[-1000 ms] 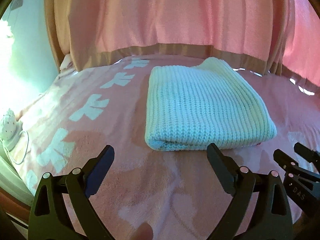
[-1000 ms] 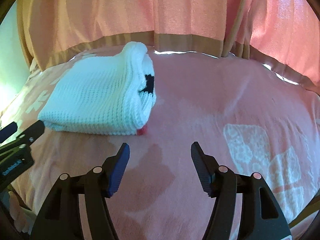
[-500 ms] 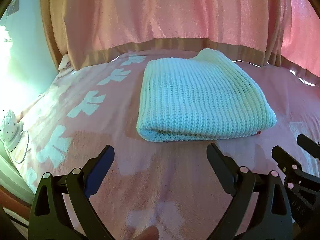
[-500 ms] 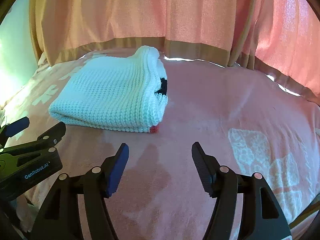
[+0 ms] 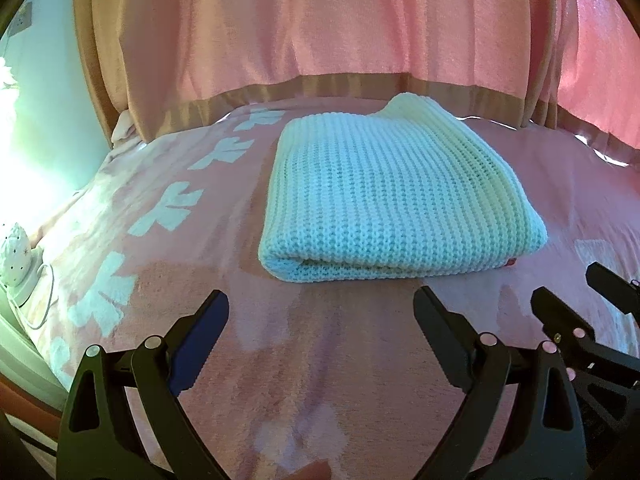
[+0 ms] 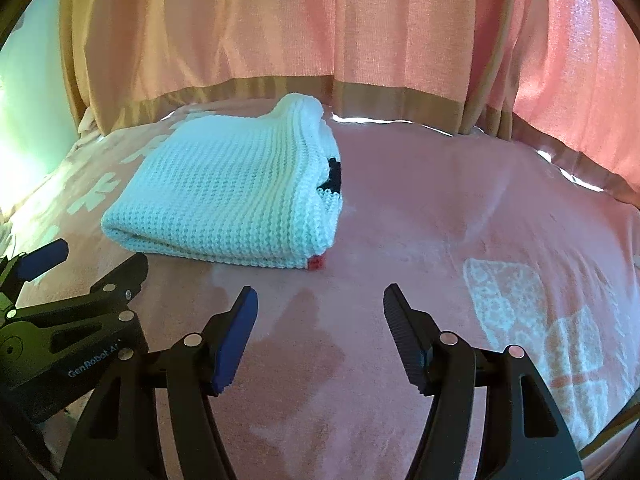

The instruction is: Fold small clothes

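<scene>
1. Nearest in the left wrist view, the left gripper [image 5: 320,316] is spread wide with nothing between its fingers, hanging over the pink blanket [image 5: 320,380]; in the right wrist view it shows at the near left edge [image 6: 84,264].
2. The right gripper [image 6: 320,312] is likewise released, its jaws apart and holding nothing, above a bare stretch of the blanket [image 6: 420,208]. In the left wrist view its fingers poke in at the near right [image 5: 568,292].
3. Just beyond both grippers lies the folded white knit garment [image 5: 396,204], flat on the blanket and apart from either tool. Its rounded fold faces near. From the right wrist view it sits to the left of centre [image 6: 232,196].
4. At the garment's near right corner a small red tag [image 6: 316,263] peeks out, and a black patch [image 6: 334,176] shows between the layers on its right side.
5. White bow-like motifs [image 5: 168,208] run along the left part of the blanket, and a larger pale pattern [image 6: 540,328] lies on its right.
6. At the near left edge sits a small white dotted object [image 5: 16,252] with a cord.
7. Farthest back, pink curtains [image 5: 320,20] with a tan hem band [image 5: 320,84] hang behind the blanket.
</scene>
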